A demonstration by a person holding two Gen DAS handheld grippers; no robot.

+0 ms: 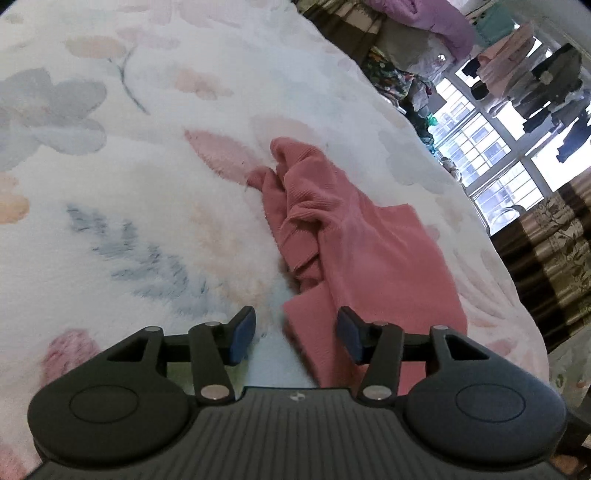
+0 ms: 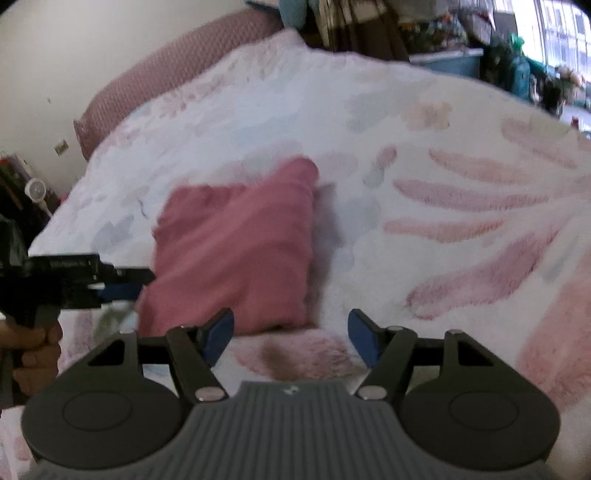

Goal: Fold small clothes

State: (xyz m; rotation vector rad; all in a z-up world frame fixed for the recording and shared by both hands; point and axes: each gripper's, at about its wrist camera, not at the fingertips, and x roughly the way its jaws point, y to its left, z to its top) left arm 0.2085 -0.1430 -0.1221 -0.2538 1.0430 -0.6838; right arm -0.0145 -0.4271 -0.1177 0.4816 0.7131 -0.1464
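A small pink garment (image 1: pixel 354 236) lies rumpled on a fluffy white floral blanket (image 1: pixel 147 155). Its far part is bunched and its near part lies flatter. My left gripper (image 1: pixel 295 338) is open just above the garment's near corner and holds nothing. In the right wrist view the same garment (image 2: pixel 236 243) looks like a rough rectangle ahead and to the left. My right gripper (image 2: pixel 290 339) is open and empty, just short of the garment's near edge. The left gripper (image 2: pixel 125 282) shows at the garment's left edge, held by a hand.
The blanket (image 2: pixel 443 155) covers the whole bed. A pink pillow (image 2: pixel 177 74) lies at the far end by the wall. Piles of clothes (image 1: pixel 424 26), a window (image 1: pixel 491 147) with hanging laundry and a patterned curtain (image 1: pixel 554 251) stand beyond the bed's edge.
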